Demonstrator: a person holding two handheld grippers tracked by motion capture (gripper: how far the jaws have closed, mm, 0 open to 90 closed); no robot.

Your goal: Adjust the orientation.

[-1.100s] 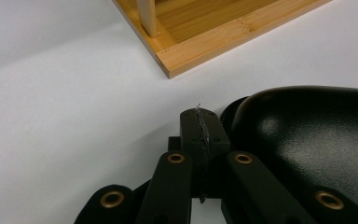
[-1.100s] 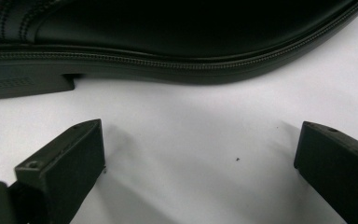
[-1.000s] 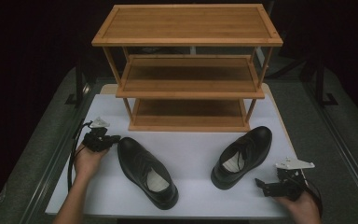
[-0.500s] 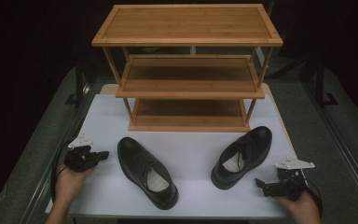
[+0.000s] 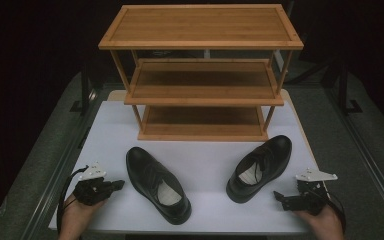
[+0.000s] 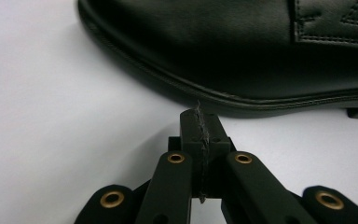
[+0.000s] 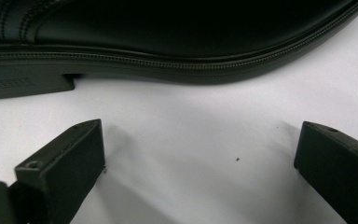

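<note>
Two black leather shoes lie on the white table [image 5: 207, 155]. The left shoe [image 5: 157, 182] points its toe away and to the left; the right shoe [image 5: 259, 167] points away and to the right. My left gripper [image 5: 118, 185] rests on the table just left of the left shoe, jaws pressed together with nothing between them [image 6: 199, 122], a short way from the shoe's sole [image 6: 242, 100]. My right gripper [image 5: 278, 196] sits low at the right shoe's heel side, jaws wide apart [image 7: 198, 154] and empty, facing the sole [image 7: 168, 63].
A three-tier wooden shoe rack [image 5: 201, 75] stands at the back of the table, its shelves bare. Dark floor surrounds the table on both sides. A hand [image 5: 75, 220] holds each gripper at the near edge.
My left gripper has drawn back toward the near left corner of the table and now sits lower beside the left shoe. The right gripper has stayed put.
</note>
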